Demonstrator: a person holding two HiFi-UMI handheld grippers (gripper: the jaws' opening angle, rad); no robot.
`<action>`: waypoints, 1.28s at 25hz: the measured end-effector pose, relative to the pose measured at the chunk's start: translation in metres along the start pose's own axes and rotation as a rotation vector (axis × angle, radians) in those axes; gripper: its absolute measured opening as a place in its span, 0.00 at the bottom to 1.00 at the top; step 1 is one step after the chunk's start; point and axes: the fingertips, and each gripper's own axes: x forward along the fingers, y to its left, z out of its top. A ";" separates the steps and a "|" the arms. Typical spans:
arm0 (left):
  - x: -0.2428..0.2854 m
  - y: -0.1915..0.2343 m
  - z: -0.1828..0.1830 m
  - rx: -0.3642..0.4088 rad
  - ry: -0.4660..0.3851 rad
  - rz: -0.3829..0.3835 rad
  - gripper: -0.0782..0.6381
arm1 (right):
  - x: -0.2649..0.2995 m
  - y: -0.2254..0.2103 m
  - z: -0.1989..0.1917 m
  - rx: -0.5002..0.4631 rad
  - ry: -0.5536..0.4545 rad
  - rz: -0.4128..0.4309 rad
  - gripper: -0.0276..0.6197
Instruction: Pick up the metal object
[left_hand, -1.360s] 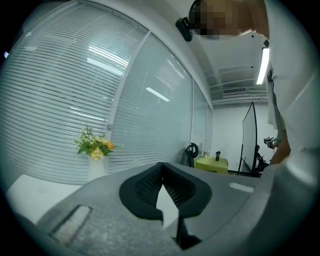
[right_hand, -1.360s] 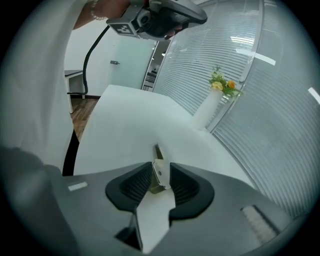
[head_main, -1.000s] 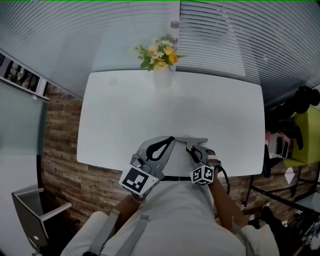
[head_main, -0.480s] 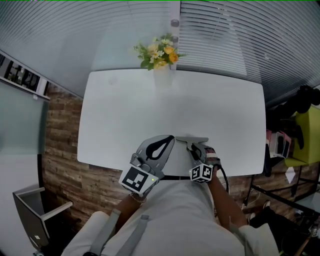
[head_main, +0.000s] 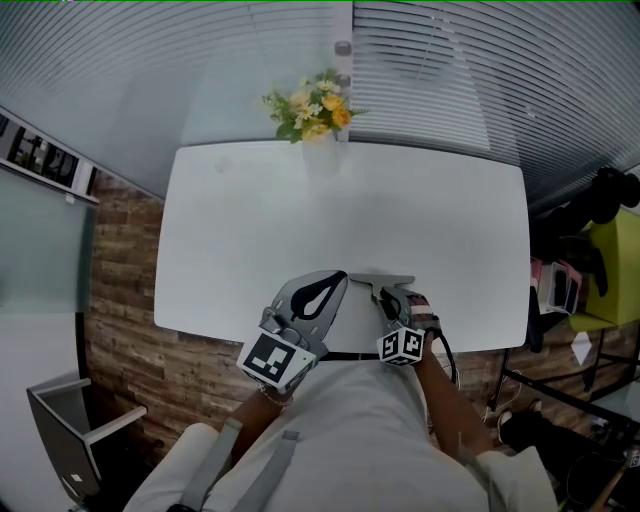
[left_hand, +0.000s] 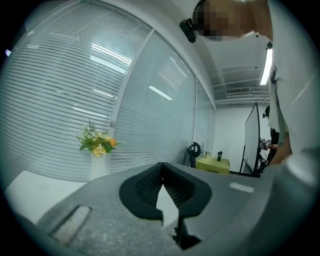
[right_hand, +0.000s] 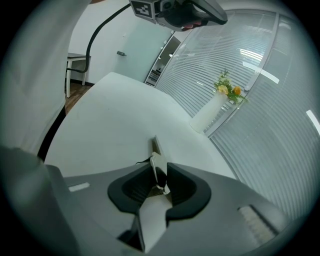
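The metal object (head_main: 392, 279) is a thin grey plate lying near the front edge of the white table (head_main: 300, 220). In the right gripper view it (right_hand: 156, 151) stands edge-on between the jaws of my right gripper (right_hand: 160, 168). Those jaws are closing around it, and a small gap still shows on the left side. In the head view my right gripper (head_main: 386, 293) reaches over the table edge onto the plate. My left gripper (head_main: 343, 277) hovers just left of it, its tips (left_hand: 161, 165) meeting with nothing between them.
A white vase of yellow flowers (head_main: 318, 115) stands at the table's far edge, against the window blinds. A chair (head_main: 70, 420) is on the floor at the lower left. A yellow-green chair and clutter (head_main: 610, 270) sit past the right end.
The right gripper has edged slightly to the left at the plate. The left gripper and the plate stay where they were.
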 end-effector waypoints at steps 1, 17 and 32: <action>0.000 0.000 0.001 0.001 -0.002 0.000 0.11 | -0.001 -0.001 0.000 -0.001 -0.001 -0.003 0.16; 0.004 -0.002 0.005 0.002 -0.009 0.000 0.11 | -0.011 -0.029 0.003 0.047 -0.026 -0.047 0.05; 0.008 -0.009 0.005 0.009 -0.013 -0.013 0.11 | -0.050 -0.083 0.032 0.243 -0.114 -0.148 0.05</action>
